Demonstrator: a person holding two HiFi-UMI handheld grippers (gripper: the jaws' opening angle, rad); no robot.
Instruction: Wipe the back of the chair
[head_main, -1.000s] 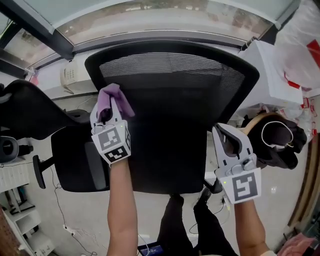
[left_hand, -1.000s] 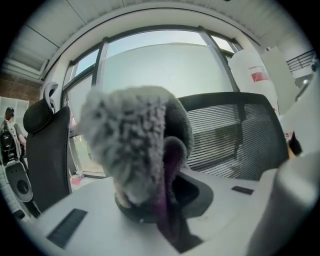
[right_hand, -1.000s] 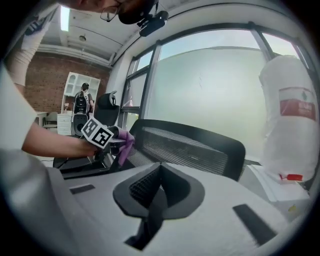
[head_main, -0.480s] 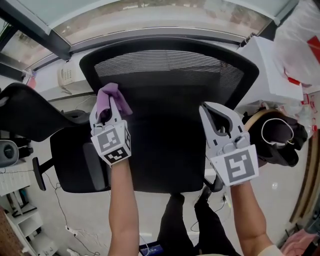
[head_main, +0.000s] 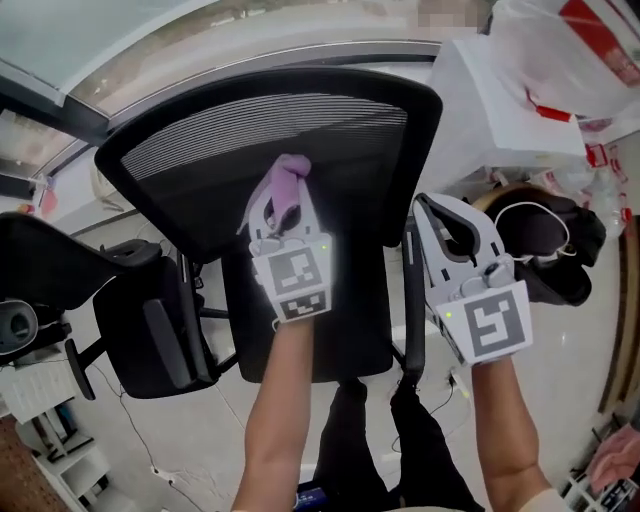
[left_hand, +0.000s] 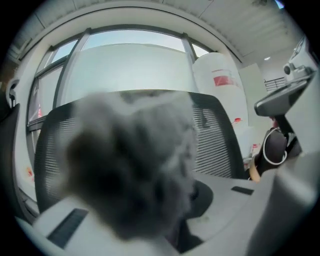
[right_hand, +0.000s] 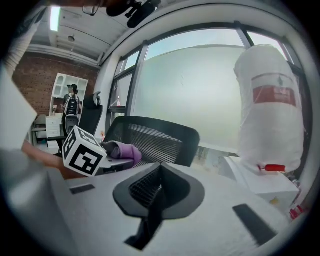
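Your left tongs (head_main: 280, 212) pinch the purple cloth (head_main: 290, 175) over the middle of the chair back (head_main: 200, 140), though I can't tell whether it touches the mesh. Your right tongs (head_main: 440, 218) are pressed together on nothing, just off the back's right edge. The risk is that the cloth sits bunched high at the tips, so a hard drag across the ribbed mesh could snag it loose, and with nothing bracing it the chair could swivel away.

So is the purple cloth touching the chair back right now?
Cannot tell. The head view shows the cloth over the chair back; neither gripper view shows contact or a gap.
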